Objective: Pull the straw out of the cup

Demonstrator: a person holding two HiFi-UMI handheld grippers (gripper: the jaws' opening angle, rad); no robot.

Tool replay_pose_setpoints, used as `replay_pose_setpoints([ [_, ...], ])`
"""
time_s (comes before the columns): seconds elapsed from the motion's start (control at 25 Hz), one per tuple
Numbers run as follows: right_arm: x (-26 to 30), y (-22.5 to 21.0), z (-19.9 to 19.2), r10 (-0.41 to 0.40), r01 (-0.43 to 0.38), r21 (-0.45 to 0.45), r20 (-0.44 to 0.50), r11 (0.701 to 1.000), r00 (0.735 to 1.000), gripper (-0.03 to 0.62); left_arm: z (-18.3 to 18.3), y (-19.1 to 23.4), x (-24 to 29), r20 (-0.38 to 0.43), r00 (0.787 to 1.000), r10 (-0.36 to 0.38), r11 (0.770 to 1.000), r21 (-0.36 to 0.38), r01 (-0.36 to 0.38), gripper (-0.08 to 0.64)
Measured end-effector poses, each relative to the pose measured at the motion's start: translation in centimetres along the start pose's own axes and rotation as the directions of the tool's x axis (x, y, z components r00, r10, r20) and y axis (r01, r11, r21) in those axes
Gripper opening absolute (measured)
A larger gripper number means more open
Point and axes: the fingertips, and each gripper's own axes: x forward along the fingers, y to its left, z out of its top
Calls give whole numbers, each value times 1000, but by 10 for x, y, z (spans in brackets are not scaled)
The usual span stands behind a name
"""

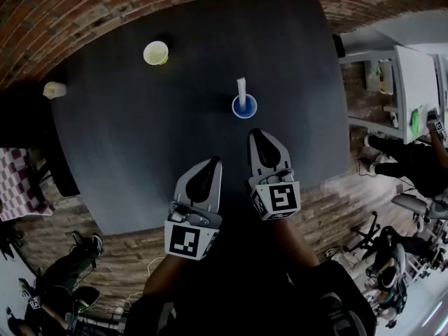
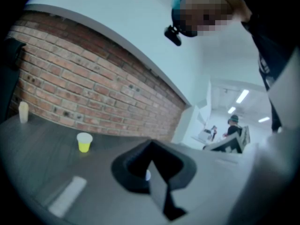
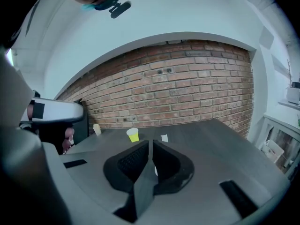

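The white straw stands in the blue cup, just ahead of the right gripper, whose jaws are pressed together on nothing. The left gripper, also closed and empty, hangs beside it. A yellow cup sits well ahead to its left.

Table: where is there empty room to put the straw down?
Bare table spreads left of the blue cup, between the yellow cup and the left gripper; more lies right of the blue cup. Tightest: between blue cup and right gripper.
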Motion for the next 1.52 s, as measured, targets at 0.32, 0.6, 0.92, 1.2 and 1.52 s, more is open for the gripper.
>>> replay_pose_setpoints([
  [0.32,31,-13,-12,-4,3,-9,-46,1000,999,9,-4,7,12,-5,1000,4,998,-58,-4,5],
  [0.6,53,-20,-30,0,-1,-18,-104,1000,995,9,-12,14,21,-14,1000,12,995,-96,-13,5],
  [0.92,72,-28,-40,4,-9,-33,-159,999,987,15,-13,20,29,-13,1000,12,991,-133,-13,5],
  [1.2,90,-36,-46,-8,-5,-65,-195,998,981,73,-17,30,37,-22,1000,21,990,-140,-24,5],
  [1.52,103,-41,-57,-17,-1,-74,-244,997,970,87,-22,44,44,-30,999,39,990,-138,-43,5],
])
